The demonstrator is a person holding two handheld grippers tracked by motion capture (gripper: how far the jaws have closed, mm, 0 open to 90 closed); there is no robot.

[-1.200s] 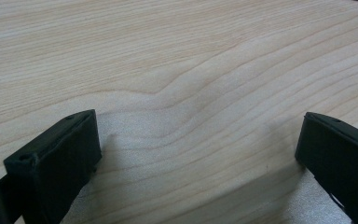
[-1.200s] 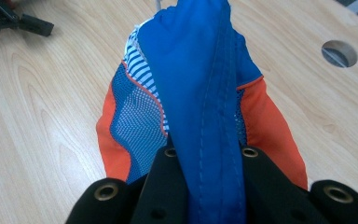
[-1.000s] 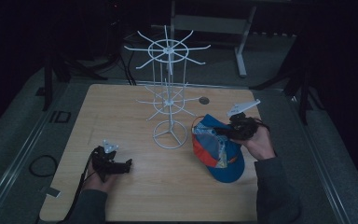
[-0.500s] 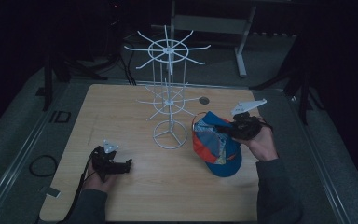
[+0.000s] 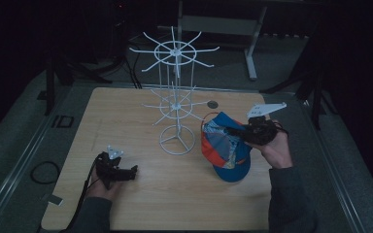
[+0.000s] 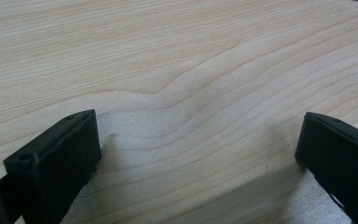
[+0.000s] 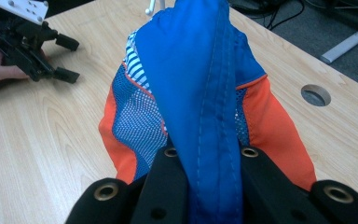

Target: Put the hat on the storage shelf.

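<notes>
Where the desk (image 5: 145,194) comes nearest the person at its front-left corner, the left gripper (image 5: 132,170) lies low on the wood in the person's left hand (image 5: 102,187), its cable trailing off toward the front edge. In the left gripper view its two black jaws stand spread wide apart, with bare pale wood grain between them and nothing held. Toward the middle of the desk, nearer the back edge, a white wire display stand (image 5: 176,102) rises from a round ring base, carrying two tiers of thin spokes that radiate outward, the upper tier wider than the lower. Just behind it to the right, a small round cable hole (image 5: 212,104) sits in the desktop near the back edge. Right of the stand's base, toward the right edge of the desk, is a cap (image 5: 226,145) in blue and orange with a striped and mesh panel; its lower part hangs down to the desk surface, though whether it touches cannot be told. The right gripper (image 5: 230,131), held in the person's right hand (image 5: 274,148) with its grey three-cornered plate on top, has its jaws pinched together on a blue fold of the cap; in the right gripper view the blue fabric (image 7: 200,84) runs up between the closed jaws.
</notes>
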